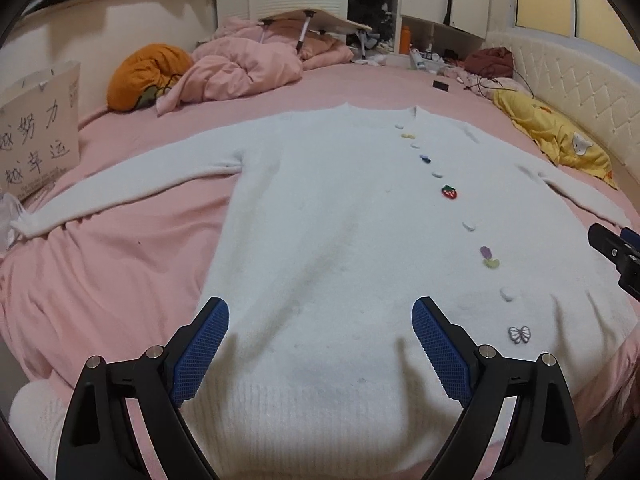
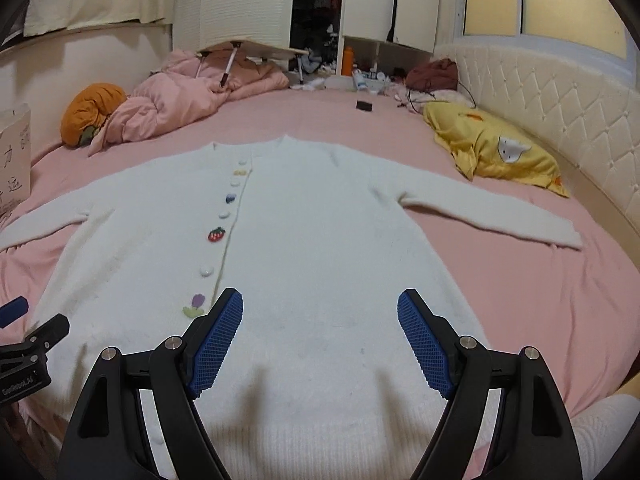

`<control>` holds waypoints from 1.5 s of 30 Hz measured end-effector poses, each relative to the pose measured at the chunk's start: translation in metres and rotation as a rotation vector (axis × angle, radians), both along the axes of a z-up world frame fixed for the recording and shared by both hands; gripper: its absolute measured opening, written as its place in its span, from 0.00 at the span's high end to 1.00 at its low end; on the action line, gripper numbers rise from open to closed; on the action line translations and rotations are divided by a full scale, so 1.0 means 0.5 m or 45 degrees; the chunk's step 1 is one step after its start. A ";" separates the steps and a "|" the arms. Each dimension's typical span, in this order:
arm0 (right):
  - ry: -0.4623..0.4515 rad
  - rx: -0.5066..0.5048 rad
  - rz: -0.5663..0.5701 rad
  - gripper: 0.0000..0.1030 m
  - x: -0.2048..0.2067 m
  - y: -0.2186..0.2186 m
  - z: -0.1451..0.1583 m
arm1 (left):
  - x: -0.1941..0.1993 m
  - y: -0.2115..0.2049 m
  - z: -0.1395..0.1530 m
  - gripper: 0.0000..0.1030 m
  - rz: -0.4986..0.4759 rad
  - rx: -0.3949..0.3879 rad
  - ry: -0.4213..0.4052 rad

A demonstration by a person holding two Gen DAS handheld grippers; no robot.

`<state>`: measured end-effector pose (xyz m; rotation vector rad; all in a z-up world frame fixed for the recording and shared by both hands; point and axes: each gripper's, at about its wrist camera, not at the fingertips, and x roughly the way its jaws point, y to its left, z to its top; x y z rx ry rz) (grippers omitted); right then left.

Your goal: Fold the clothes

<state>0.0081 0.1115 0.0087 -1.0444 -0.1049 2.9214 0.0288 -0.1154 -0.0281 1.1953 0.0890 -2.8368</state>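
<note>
- Pink sheets cover the bed (image 1: 132, 264), with a padded cream headboard (image 2: 560, 120) running along the right side and a wardrobe (image 2: 384, 0) standing open at the far end.
- White fuzzy cardigan (image 1: 340, 220) lies flat and face-up in the middle of the bed, buttoned, both sleeves stretched out to left and right, ribbed hem nearest the cameras.
- Down the front runs a row of little decorations: a strawberry patch (image 2: 217, 234), a purple tulip (image 2: 196, 304), and a white bow (image 1: 519, 335) close to the hem.
- Left gripper (image 1: 320, 322) hovers just over the near left part of the cardigan, blue pads spread wide, nothing between them.
- Right gripper (image 2: 320, 312) does the same over the near right part, fingers wide apart and holding nothing. Whether either one actually touches the knit is hard to tell.
- Each gripper peeks into the other's view at the edge of the frame.
- Far left: a crumpled pink duvet (image 1: 240, 68) with an orange plush (image 2: 90, 110) beside it, and a folding lap table (image 1: 320, 20) tipped onto the duvet.
- Near left edge: a paper bag (image 1: 40, 132) with handwritten characters.
- Right side, by the headboard: a yellow pillow (image 2: 496, 152) with a cat face on it.
- Small black object (image 2: 364, 105) sits on the sheet well beyond the collar.
</note>
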 end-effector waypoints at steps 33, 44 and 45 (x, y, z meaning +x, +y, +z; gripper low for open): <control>-0.008 0.019 -0.015 0.22 0.014 0.003 0.004 | 0.014 -0.015 0.004 0.09 0.012 0.060 -0.002; -0.030 0.005 -0.027 0.22 0.007 0.001 -0.006 | 0.004 -0.024 -0.011 0.09 0.023 0.085 -0.038; -0.035 -0.001 -0.031 0.22 0.005 0.003 -0.007 | 0.003 -0.023 -0.013 0.09 0.019 0.083 -0.042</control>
